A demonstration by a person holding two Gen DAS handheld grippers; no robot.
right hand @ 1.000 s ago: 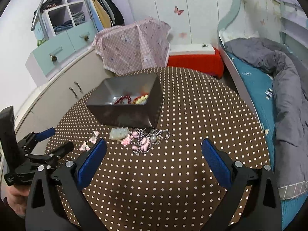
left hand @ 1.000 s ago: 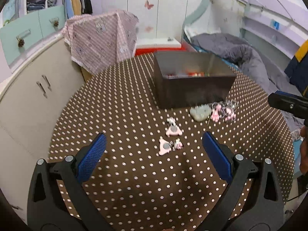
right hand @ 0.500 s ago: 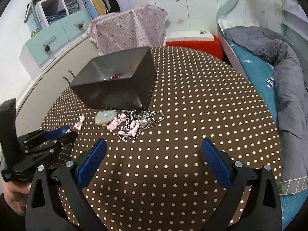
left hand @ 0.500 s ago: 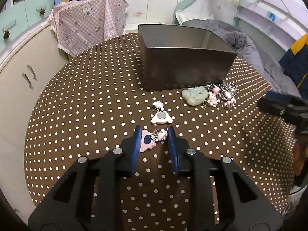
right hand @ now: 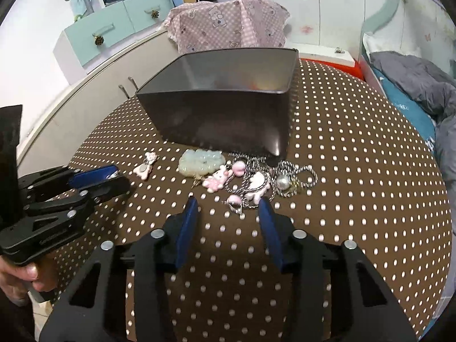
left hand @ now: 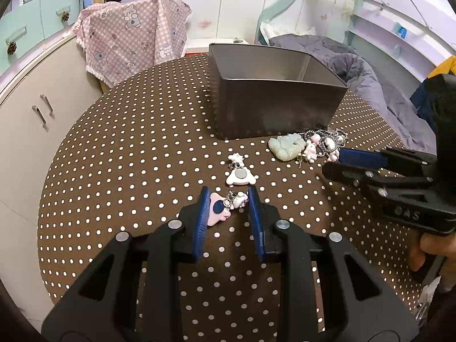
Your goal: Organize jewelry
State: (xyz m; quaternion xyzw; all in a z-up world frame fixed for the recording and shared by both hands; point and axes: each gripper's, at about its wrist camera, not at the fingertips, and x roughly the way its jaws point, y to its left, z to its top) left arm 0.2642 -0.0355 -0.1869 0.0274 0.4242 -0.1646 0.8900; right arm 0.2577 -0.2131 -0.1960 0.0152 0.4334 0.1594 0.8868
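Observation:
A dark metal box (left hand: pixel 273 97) stands on the brown polka-dot table (left hand: pixel 128 156). My left gripper (left hand: pixel 228 202) has its jaws closed in around a pink charm keychain (left hand: pixel 219 209). A white charm (left hand: pixel 240 175) lies just beyond it. A pale green jade pendant (left hand: pixel 286 146) and a tangle of pink charms and chains (right hand: pixel 256 179) lie in front of the box (right hand: pixel 225 108). My right gripper (right hand: pixel 228 208) is partly closed, its jaws either side of the near end of that tangle. In the left wrist view the right gripper (left hand: pixel 336 162) comes in from the right.
A cabinet with a pink checked cloth (left hand: pixel 131 42) stands behind the table on the left. A bed with grey bedding (left hand: pixel 370 77) lies on the right. A red and white box (right hand: pixel 327 54) sits behind the table.
The left gripper's jaws closed from wide open around the pink charm. The right gripper came down and forward to the chain tangle and narrowed its jaws.

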